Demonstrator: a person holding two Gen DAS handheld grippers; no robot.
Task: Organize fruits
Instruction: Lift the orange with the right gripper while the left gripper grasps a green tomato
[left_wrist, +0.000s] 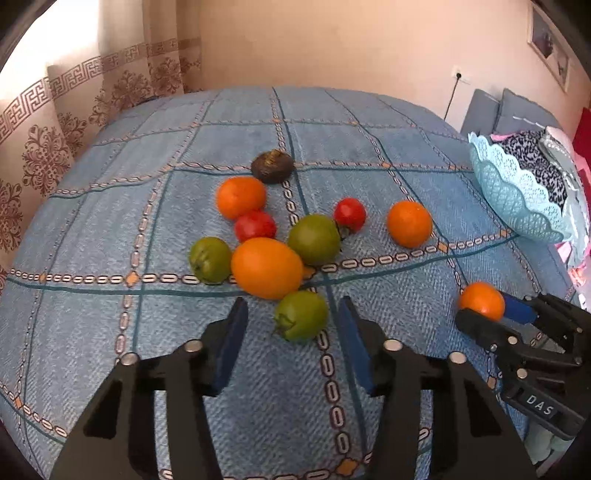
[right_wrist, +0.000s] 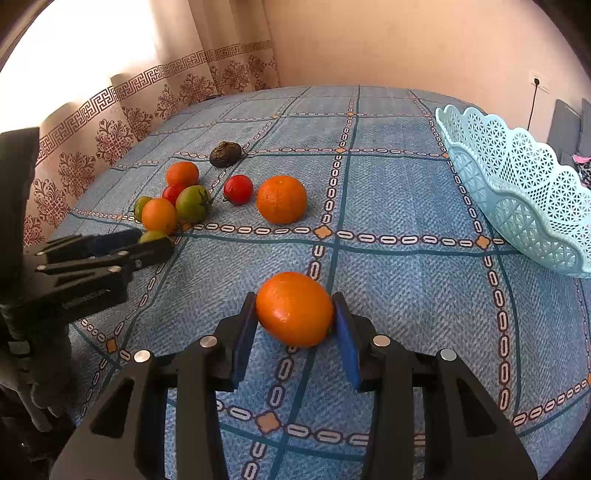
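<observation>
Clamping an orange (right_wrist: 294, 309) between its blue pads, the right hand-held gripper (right_wrist: 295, 325) holds the fruit just above the checked blue cloth (right_wrist: 406, 314), with the lace-pattern basket (right_wrist: 524, 192) off to its right. That grip is across the widest part of the orange, which probably keeps it from rolling out while it travels.

The left hand-held gripper (left_wrist: 291, 325) straddles a green tomato (left_wrist: 301, 315) at the near edge of the pile. Its jaws stand narrow, one on each side of the tomato, but a gap shows on both sides, so the pads do not yet press on it. No other fruit lies between the jaws, so it should lift without disturbing the rest.

The remaining fruit lies on the cloth: a large orange (left_wrist: 266, 267) touching that tomato's far side, two more green tomatoes (left_wrist: 314, 239), two red tomatoes (left_wrist: 349, 214), two further oranges (left_wrist: 409, 223) and a dark shrivelled fruit (left_wrist: 272, 166) farthest back. The basket looks empty of fruit from the right view, so sorting seems barely begun.
</observation>
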